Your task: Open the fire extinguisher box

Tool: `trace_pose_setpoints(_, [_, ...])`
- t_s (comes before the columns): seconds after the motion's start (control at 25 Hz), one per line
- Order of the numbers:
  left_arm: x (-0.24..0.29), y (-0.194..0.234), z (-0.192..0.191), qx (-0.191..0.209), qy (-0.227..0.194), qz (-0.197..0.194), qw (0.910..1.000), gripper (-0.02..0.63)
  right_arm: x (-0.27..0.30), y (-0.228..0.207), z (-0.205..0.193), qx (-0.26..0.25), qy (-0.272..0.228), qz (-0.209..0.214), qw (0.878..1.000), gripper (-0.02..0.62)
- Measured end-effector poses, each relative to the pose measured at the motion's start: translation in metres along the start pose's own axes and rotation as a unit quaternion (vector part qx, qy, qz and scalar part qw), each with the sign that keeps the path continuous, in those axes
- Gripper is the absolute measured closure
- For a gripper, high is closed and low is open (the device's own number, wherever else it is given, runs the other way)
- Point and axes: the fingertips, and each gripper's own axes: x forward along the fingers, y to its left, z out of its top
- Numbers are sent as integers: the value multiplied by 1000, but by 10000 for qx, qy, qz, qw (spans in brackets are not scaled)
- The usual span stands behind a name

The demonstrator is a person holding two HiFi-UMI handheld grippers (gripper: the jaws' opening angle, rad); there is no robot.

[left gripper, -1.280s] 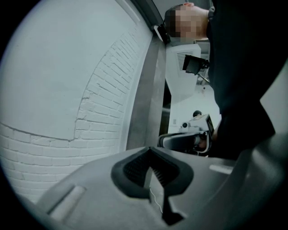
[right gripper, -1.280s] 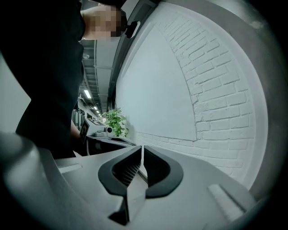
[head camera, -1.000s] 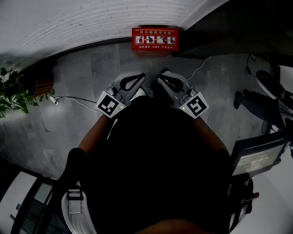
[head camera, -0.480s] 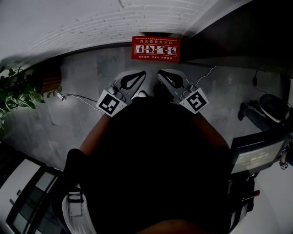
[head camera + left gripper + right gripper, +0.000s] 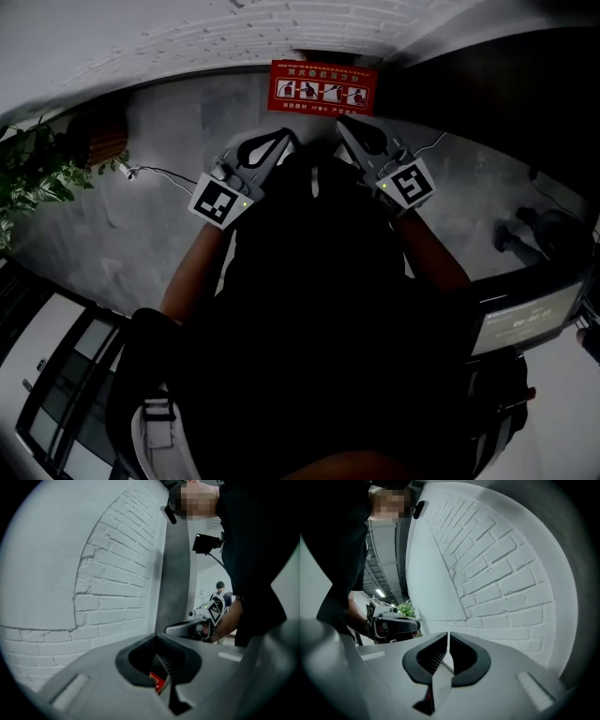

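Claws pressed together and empty on left gripper (image 5: 283, 140) and right gripper (image 5: 346, 126), side by side at upper centre of the head view. Point toward red fire extinguisher box (image 5: 322, 87) at top centre, against white brick wall (image 5: 141, 37). Leafy plant (image 5: 33, 173) at left edge.

Rough matt white-painted brick on wall (image 5: 108, 573); smooth matt grey plastic on left claw (image 5: 158, 657); dull mottled stone-like floor (image 5: 141, 225).

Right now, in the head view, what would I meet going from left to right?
Green plant → left hand-held gripper → right hand-held gripper → screen.
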Motion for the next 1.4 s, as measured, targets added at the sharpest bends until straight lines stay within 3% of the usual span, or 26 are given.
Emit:
trace_pose_setpoints(0.24, [19, 30, -31, -37, 200, -408, 9990, 604, 11, -40, -36, 269, 177, -843, 9959, 584])
trace_pose_setpoints(0.52, [68, 55, -81, -238, 51, -892, 9957, 604, 5, -86, -144, 1106, 794, -1719, 9757, 583])
trace_pose_setpoints(0.8, [118, 54, -148, -119, 448, -1227, 9914, 604, -2, -121, -233, 2076, 815, -2397, 9449, 578])
trace_pose_setpoints(1.24, [164, 48, -282, -556, 1243, -1357, 9813, 604, -12, -155, -344, 3190, 658, -2925, 8991, 558])
trace_pose_setpoints(1.4, [176, 36, -310, -384, 1429, -1461, 9781, 604, -17, -167, -381, 3880, 205, -3027, 8703, 550])
